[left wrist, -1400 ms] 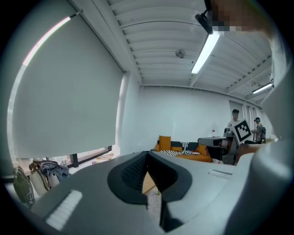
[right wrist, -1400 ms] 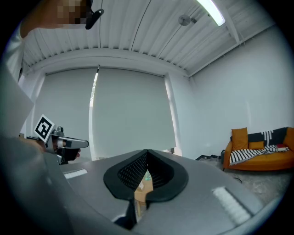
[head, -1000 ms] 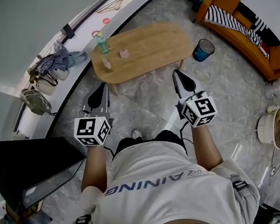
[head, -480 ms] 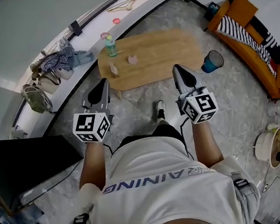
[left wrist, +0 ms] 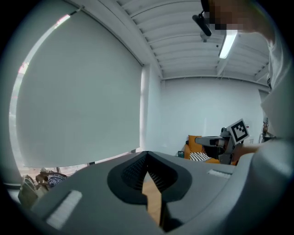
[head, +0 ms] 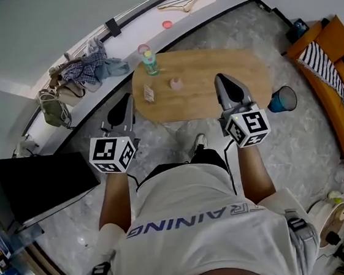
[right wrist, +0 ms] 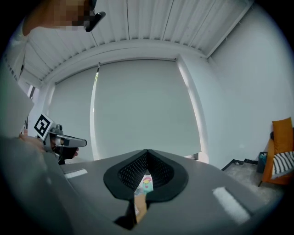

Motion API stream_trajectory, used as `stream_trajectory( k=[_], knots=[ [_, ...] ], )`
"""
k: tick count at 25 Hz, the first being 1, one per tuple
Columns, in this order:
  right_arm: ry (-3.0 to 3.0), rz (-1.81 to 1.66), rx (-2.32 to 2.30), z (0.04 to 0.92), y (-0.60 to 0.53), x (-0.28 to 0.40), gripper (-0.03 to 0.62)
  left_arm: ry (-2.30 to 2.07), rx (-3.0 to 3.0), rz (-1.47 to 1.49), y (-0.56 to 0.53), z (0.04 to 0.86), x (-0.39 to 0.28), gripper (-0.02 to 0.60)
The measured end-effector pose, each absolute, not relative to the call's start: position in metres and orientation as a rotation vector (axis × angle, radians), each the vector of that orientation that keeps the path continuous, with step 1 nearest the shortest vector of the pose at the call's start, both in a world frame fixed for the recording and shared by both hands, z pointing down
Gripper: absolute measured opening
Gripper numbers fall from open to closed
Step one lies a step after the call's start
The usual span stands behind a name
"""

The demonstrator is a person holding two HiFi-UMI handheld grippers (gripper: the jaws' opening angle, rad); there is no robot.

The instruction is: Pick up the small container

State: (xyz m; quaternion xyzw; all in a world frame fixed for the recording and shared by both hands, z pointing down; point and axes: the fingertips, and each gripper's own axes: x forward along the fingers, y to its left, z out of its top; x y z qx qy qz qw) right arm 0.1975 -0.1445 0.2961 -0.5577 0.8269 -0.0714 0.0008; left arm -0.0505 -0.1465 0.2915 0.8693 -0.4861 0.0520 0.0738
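A small pink container point(head: 176, 84) stands on the oval wooden table point(head: 238, 71), ahead of me and between my two grippers. Beside it are a small upright packet point(head: 150, 93) and a bottle with a green cap point(head: 150, 62). My left gripper point(head: 125, 103) is shut and empty, short of the table's left end. My right gripper point(head: 221, 80) is shut and empty, its tips over the table's near edge. In the left gripper view, the left gripper point(left wrist: 147, 153) shows only a strip of table wood past its jaws. Past the right gripper point(right wrist: 147, 152) the bottle's point(right wrist: 146, 182) label shows.
A blue bin point(head: 283, 98) stands on the floor right of the table, with an orange sofa point(head: 336, 66) beyond it. A black cabinet point(head: 35, 183) is at my left. Clothes and bags point(head: 78, 73) lie on the ledge behind the table. My foot point(head: 199, 141) is near the table.
The table has come closer and swung toward the middle of the view. Both grippers have advanced with me; the right one now reaches the table's edge.
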Motion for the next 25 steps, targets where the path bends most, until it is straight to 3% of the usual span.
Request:
stream_trajectory(
  k=[9,19,25],
  knots=[
    [2.764,-0.355,-1.592,0.346,-0.242,0.235,0.017,-1.603,2.432,0.166,-0.206,0.310,-0.013,0.000],
    [2.807,-0.463,-1.659,0.396,-0.273,0.206,0.020,-1.552,2.381,0.244,-0.241,0.377,-0.042,0.000],
    [2.876,-0.497,-1.682,0.427,-0.278,0.193,0.085,-1.517,2.362,0.282,-0.252,0.409,-0.054,0.000]
  ],
)
